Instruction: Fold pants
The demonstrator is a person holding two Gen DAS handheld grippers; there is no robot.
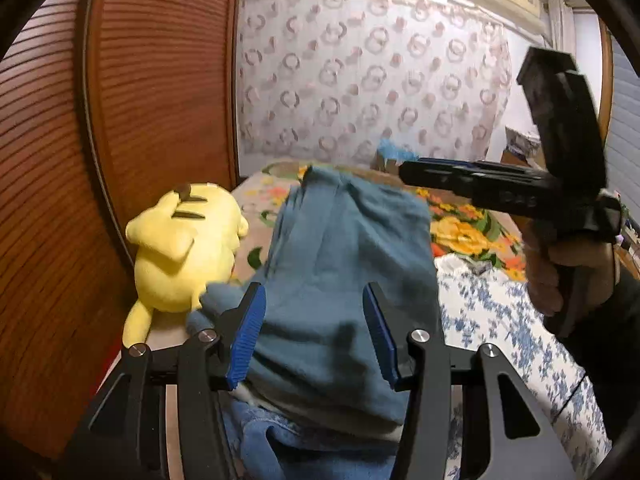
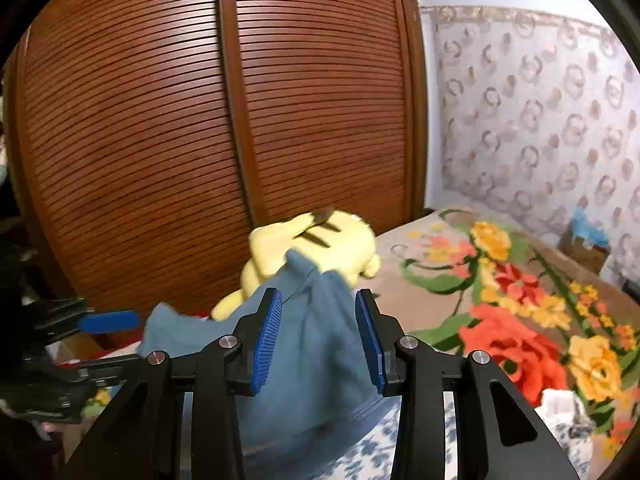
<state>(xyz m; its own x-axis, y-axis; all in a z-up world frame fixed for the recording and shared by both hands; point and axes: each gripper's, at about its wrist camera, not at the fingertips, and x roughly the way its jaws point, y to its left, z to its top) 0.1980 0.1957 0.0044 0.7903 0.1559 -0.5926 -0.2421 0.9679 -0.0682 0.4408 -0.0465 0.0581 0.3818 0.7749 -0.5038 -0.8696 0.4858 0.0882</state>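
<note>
- Left gripper [image 1: 314, 334]: jaws spread wide, above the teal pants [image 1: 344, 264]; no contact with the fabric can be confirmed.
- Right gripper [image 2: 318, 338]: jaws spread, with the pants [image 2: 316, 344] bunched below and between the blue pads [image 2: 267, 342]; nothing pinched.
- Pants: piled on the bed, beside the yellow Pikachu plush [image 1: 180, 248].
- Bed covers: floral blanket [image 2: 520, 292] and blue-flowered sheet [image 1: 500, 320].
- Background: louvered wooden wardrobe [image 2: 200, 120].

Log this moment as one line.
task: fold pants | left gripper: open over teal pants | right gripper: open, holds nothing | yellow plush touching pants | surface: bed
</note>
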